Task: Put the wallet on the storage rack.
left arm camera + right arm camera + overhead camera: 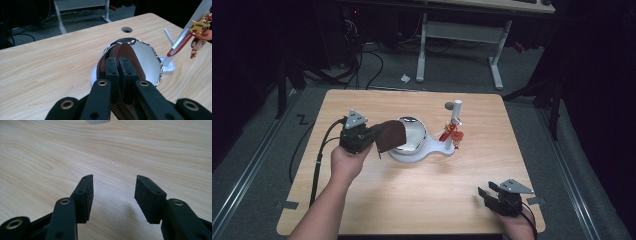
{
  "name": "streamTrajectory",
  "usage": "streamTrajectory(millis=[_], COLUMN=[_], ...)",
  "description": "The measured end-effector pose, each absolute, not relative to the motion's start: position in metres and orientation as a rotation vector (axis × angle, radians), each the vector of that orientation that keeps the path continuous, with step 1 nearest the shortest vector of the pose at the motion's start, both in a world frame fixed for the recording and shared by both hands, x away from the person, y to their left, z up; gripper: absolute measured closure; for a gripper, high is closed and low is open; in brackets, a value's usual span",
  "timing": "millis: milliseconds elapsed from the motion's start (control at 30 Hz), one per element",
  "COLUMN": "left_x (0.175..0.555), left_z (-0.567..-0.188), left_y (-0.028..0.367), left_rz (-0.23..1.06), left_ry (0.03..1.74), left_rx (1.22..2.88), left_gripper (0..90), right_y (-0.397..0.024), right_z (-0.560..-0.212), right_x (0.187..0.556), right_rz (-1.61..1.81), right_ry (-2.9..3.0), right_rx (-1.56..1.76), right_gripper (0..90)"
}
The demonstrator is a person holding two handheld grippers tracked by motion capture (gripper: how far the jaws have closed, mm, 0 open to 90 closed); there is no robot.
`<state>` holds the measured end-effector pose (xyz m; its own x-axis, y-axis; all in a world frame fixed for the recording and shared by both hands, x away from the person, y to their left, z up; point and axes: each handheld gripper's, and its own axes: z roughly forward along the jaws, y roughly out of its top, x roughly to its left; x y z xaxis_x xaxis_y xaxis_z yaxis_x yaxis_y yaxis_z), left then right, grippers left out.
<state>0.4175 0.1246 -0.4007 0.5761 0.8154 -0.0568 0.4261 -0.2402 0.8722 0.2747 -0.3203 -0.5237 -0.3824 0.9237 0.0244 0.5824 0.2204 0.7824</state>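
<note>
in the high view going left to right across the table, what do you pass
left gripper with jaws shut on a brown leather belt → shiny domed mirror on a white base → white upright post hung with a red and gold keychain → right gripper, jaws open

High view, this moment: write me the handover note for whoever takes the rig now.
Left tongs: shut on the brown strap, held up over the mirror stand at mid-table.
Right tongs: open, nothing between them, low over the table at its near right corner.
Key charm: hangs on the white post beside the mirror.
Done: strap picked up.
Left: strap not yet set down or hung; where it goes, I cannot tell.
</note>
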Motion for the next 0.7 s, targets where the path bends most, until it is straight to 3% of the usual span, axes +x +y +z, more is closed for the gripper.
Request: streamTrajectory(millis=[700], left_x=[0.449], left_z=[-0.417], left_y=[0.091], left_rz=[0.547], left_ry=[1.112], left_rx=[1.911], left_gripper=[86.1], right_y=[-0.321], right_z=[-0.524], right_x=[0.276], right_rz=[1.019], right_ry=[2.060], right_rx=[1.369], right_gripper=[49.5])
